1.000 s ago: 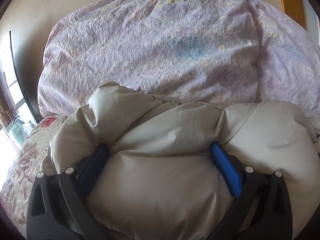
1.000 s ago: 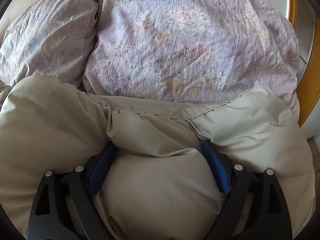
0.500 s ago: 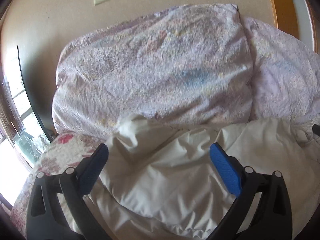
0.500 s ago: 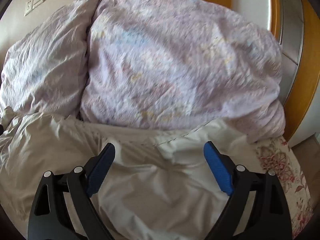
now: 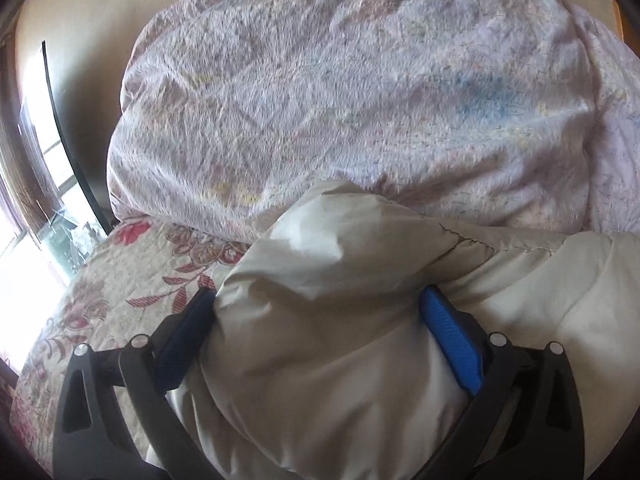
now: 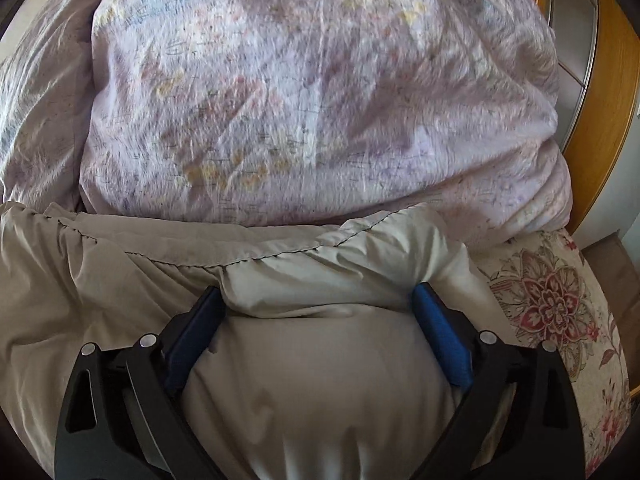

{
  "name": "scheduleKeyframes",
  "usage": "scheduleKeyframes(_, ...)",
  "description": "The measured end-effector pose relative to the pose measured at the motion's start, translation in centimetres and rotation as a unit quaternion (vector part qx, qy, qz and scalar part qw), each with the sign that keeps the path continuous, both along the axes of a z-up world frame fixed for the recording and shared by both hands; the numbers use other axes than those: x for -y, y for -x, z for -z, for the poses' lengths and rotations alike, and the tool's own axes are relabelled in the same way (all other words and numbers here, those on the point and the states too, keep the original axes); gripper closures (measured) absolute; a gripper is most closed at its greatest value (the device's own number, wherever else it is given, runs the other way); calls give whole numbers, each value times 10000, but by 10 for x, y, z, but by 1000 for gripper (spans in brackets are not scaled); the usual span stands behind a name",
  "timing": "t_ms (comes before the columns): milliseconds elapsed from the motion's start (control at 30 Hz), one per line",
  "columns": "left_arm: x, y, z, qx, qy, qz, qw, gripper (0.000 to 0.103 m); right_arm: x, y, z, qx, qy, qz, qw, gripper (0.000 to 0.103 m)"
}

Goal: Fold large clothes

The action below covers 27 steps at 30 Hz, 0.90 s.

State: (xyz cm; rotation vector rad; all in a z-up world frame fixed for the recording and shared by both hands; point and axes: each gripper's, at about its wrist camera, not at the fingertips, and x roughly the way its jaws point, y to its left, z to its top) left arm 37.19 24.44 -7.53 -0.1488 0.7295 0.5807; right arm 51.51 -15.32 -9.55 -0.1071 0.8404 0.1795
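A puffy beige padded coat (image 5: 360, 312) lies on the bed against the pillows; it also fills the lower right wrist view (image 6: 280, 288). My left gripper (image 5: 316, 300) stands wide open, pressed down into the coat's left end, with padding bulging between its blue pads (image 5: 452, 336). My right gripper (image 6: 316, 296) is also wide open, pushed into the coat's right end, with its blue pads (image 6: 438, 336) on either side of a bulge. Neither pair of jaws pinches the fabric.
Two lilac patterned pillows (image 5: 340, 92) (image 6: 312, 92) lean against the wall behind the coat. The floral bedspread shows at left (image 5: 120, 276) and at right (image 6: 548, 300). A window (image 5: 36, 184) is far left; a wooden frame (image 6: 600, 100) is far right.
Half a second ago both grippers were lifted above the flattened coat; now both have come down and forward into the padding, which bulges between the open jaws again.
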Motion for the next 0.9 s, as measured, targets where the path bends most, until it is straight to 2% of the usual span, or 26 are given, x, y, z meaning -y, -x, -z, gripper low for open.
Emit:
scheduleKeyframes(200,-5,-9,13,-147,233,-1,9996,2,-3,-14,13,-257,173,28,9995,1)
scheduleKeyframes(467,-33,-11,28,-10,1220,123,9925,2,14,-35,26,-509,-72,-11,9987,1)
scheduleKeyframes(667,-44,-12,34,44,1537,148,9880,2,19,-49,33,-711,-299,-45,9970,1)
scheduleKeyframes(800,-63,-6,40,307,1873,127,9817,2,28,-59,35,-707,-490,-9,9963,1)
scheduleKeyframes(900,-84,13,37,809,2221,76,9716,2,49,-52,27,-428,-723,245,9962,1)
